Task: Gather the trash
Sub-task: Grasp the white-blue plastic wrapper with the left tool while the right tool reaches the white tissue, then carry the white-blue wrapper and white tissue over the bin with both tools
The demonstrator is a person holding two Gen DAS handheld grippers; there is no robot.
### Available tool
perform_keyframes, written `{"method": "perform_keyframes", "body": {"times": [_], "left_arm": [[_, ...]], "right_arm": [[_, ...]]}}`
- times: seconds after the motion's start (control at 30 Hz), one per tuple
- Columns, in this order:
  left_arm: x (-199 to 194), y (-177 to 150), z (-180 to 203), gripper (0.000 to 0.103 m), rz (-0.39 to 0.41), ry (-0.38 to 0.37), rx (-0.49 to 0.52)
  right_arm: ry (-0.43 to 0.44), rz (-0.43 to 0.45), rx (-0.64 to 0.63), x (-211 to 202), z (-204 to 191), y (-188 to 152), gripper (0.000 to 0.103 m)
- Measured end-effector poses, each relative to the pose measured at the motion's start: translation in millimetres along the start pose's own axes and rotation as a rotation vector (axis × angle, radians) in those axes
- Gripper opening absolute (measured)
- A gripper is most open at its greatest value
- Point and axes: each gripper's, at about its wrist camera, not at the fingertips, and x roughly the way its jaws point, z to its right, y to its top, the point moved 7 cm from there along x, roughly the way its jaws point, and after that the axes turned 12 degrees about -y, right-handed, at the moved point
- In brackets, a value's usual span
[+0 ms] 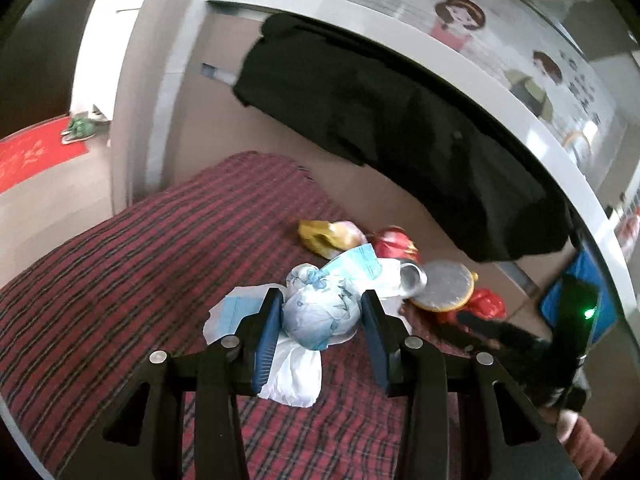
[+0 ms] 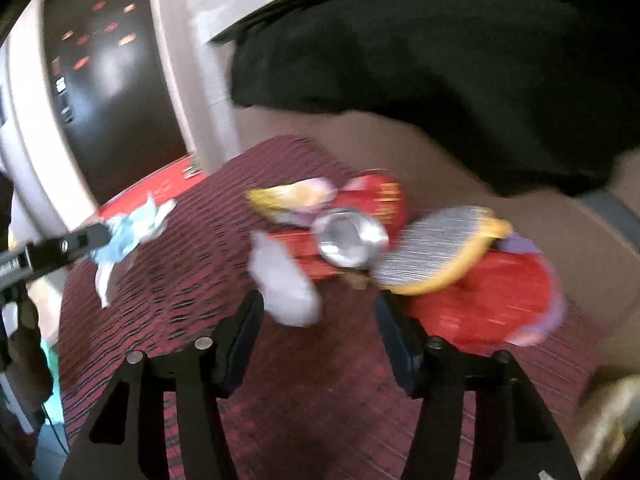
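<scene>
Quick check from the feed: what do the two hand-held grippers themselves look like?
Both match: the left hand-held gripper and right hand-held gripper have black angular frames, round silver pivot pins and two flat fingers with dark blue ribbed pads. No cables visible on the frames.

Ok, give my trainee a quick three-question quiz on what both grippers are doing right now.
1. True or false: the left gripper has a white and blue wad between its fingers.
2. The right gripper is: A) open, holding nothing B) shut on the can C) out of view
3. What covers the surface under the trash?

Key: 1 true; 2 A; 3 a red striped blanket.
</scene>
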Motion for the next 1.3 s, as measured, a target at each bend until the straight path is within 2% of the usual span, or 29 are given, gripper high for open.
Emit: {"method": "perform_keyframes", "body": {"times": [0.07,0.23,0.37,0.43,0.57,0.7,0.93,1.1,1.3], "left_arm": [[-5,-1,-4,0.041,0.012,0.005,-0.015],[-11,-3,-11,0.041,0.029,0.001,-0.032],[-8,-6,-12,0.041,0.021,-0.005,-0.045],[-4,-7,-12,0.041,0.016,-0.007,-0.052],[2,-12,-8,0.041,0.001,-0.007,-0.057],[5,-15,3,0.041,-0.011,-0.014,-0.039],[10,-23,45,0.041,-0.022,-0.047,0.029],[12,-33,96,0.041,-0.013,-0.066,0.129],[10,-45,167,0.041,0.013,-0.087,0.271]], "right_arm": [[0.020,-0.016,-0.030,17,-17,0,0.049],[0.003,-0.075,-0.057,55,-33,-4,0.049],[-0.024,-0.096,-0.079,67,-36,-6,0.049],[-0.042,-0.108,-0.091,72,-36,-7,0.045],[-0.046,-0.108,-0.065,73,-29,-6,0.028],[-0.003,-0.080,-0.007,49,-17,-6,0.026],[-0.048,-0.032,0.061,-13,14,-15,0.026],[-0.083,0.013,0.143,-60,46,-25,0.026],[-0.161,0.133,0.179,-122,82,-31,0.026]]}}
